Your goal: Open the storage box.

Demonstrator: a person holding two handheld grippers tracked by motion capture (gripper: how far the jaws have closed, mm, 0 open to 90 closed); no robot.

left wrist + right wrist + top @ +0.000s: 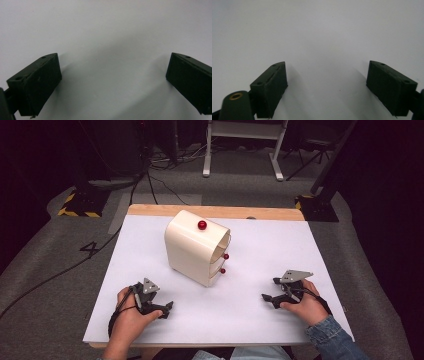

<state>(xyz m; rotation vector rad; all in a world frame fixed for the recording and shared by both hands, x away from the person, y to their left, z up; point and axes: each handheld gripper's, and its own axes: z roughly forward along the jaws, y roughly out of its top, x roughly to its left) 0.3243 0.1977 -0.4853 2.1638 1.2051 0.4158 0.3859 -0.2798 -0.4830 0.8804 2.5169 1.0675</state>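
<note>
A cream cabinet (196, 247) with rounded top stands in the middle of the white table (250, 310). A red ball (202, 225) sits on its top, and two small red knobs (225, 256) mark its drawer fronts, which face right. My left gripper (168, 310) rests on the table at the front left, held by a hand, open with nothing between its fingers (35, 85). My right gripper (265, 298) rests at the front right, also open and empty, its fingers (270, 88) wide apart over bare white surface.
The table's wooden far edge (215, 211) borders grey floor with cables (60, 270). Black stands with yellow-striped bases (80, 205) sit at the back left and back right. A white frame (245, 150) stands behind.
</note>
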